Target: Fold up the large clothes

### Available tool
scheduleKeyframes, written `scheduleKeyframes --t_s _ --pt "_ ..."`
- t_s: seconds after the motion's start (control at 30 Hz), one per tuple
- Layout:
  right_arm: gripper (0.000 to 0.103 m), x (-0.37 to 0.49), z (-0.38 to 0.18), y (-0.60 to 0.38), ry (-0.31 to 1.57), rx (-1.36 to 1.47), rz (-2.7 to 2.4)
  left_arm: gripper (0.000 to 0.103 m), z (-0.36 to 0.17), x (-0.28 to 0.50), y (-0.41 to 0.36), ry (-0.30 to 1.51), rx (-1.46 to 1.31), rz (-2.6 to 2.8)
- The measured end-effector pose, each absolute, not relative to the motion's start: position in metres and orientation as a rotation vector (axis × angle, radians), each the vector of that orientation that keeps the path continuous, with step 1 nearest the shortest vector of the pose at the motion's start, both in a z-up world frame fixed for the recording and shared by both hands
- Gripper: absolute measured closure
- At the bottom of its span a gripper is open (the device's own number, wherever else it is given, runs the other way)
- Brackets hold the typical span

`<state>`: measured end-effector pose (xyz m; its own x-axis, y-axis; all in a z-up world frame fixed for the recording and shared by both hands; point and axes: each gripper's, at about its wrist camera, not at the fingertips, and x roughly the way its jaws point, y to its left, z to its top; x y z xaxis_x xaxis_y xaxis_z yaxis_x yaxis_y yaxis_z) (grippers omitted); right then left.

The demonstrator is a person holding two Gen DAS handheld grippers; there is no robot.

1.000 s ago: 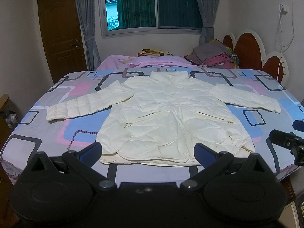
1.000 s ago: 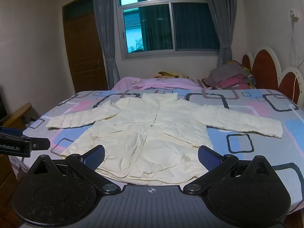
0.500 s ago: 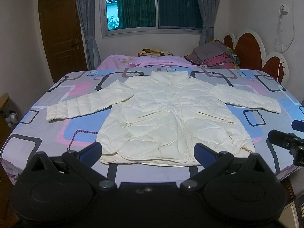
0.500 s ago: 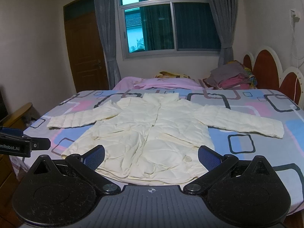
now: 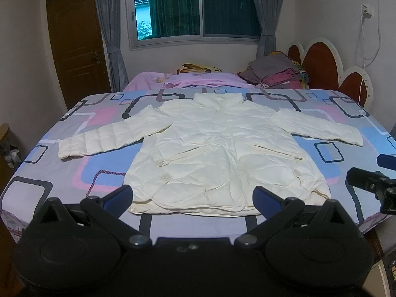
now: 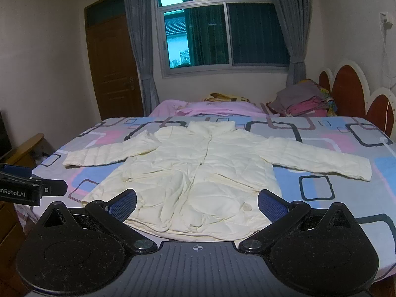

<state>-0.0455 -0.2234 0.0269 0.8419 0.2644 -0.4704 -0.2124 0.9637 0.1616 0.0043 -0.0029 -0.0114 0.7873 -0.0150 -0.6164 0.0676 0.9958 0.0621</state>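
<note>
Both claws, left claw (image 5: 193, 195) and right claw (image 6: 196, 204), hang wide open and empty, barely shifted from 1 second ago; jacket (image 5: 222, 153) lies flat, unfolded on the bed (image 5: 74, 173); folding hasn't begun.

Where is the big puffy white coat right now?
The white coat lies spread flat in the middle of the patterned bed, sleeves out to both sides, collar toward the window, its hem nearest both open tools.

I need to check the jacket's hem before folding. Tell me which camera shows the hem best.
The left wrist view. There the cream jacket's hem runs nearly unbroken between the open left gripper's fingers. In the right wrist view the hem sits lower, and the open right gripper's fingers hide both corners.
</note>
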Motion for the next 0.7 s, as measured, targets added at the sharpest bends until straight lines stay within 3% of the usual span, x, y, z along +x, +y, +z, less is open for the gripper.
scheduleKeyframes --t_s 0.7 --pt "0.0 -0.0403 0.0236 -0.2224 0.521 0.107 0.255 0.0 -0.0107 0.0056 -0.0009 0.666 0.082 -0.045"
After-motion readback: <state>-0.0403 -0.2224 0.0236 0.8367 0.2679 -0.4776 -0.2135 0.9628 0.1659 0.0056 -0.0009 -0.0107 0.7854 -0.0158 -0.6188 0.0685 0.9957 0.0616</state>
